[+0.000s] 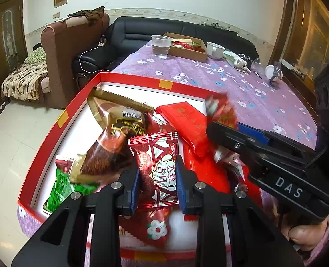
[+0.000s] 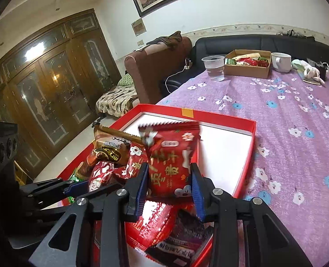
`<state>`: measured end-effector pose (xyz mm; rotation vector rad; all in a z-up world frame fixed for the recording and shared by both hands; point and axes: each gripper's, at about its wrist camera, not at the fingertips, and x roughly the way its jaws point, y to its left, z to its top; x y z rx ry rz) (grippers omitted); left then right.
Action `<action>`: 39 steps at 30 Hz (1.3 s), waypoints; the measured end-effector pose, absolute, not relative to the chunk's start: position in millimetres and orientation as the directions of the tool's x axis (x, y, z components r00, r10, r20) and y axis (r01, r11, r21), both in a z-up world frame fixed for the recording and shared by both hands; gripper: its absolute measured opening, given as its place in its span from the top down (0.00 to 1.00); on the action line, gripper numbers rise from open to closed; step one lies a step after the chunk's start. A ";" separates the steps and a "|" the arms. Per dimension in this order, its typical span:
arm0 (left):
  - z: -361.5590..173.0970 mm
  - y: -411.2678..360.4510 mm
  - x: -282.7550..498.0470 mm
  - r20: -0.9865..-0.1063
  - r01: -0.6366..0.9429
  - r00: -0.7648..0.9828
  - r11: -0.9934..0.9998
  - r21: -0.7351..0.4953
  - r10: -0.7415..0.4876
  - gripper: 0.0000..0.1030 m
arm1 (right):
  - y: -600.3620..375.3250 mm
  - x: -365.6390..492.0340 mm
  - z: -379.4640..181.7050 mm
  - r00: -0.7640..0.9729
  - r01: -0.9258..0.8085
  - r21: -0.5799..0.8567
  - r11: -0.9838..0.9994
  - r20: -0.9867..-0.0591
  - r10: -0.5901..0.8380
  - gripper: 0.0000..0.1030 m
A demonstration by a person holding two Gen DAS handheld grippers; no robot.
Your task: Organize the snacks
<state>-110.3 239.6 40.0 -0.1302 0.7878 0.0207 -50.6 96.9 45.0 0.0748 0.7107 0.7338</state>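
Note:
A red box tray (image 1: 129,79) with a white floor lies on the purple cloth. Inside it are a brown-gold packet (image 1: 117,133), a green packet (image 1: 62,189) and a flat red packet (image 1: 186,120). My left gripper (image 1: 157,189) is shut on a red-and-white heart-patterned snack packet (image 1: 160,169) over the tray. My right gripper (image 2: 170,187) is shut on a red snack packet (image 2: 173,162), held upright above the tray (image 2: 220,115). In the left wrist view the right gripper (image 1: 222,133) enters from the right with its blurred packet (image 1: 220,109). A dark purple packet (image 2: 186,233) lies below the right gripper.
At the table's far end stand a plastic cup of water (image 1: 161,46), a cardboard box of snacks (image 1: 189,46) and a white mug (image 1: 215,50). A black sofa (image 1: 142,31) and a brown armchair (image 1: 71,44) lie beyond. A hand (image 1: 302,233) grips the right tool.

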 end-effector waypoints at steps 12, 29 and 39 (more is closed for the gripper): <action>31.8 236.7 -97.1 -0.730 -0.124 0.683 0.990 -0.073 0.032 0.46 | 80.9 -25.9 34.4 0.500 -0.505 0.429 0.749 -0.562 0.659 0.51; 81.6 242.2 -157.4 -0.574 -0.275 0.769 0.956 0.102 0.282 0.19 | 61.9 -66.3 56.7 0.653 -0.509 0.330 0.795 -0.454 0.606 0.28; 105.5 246.4 -198.1 -0.504 -0.304 0.809 0.949 0.083 0.303 0.17 | 63.9 -132.9 93.8 0.668 -0.586 0.253 0.770 -0.387 0.636 0.26</action>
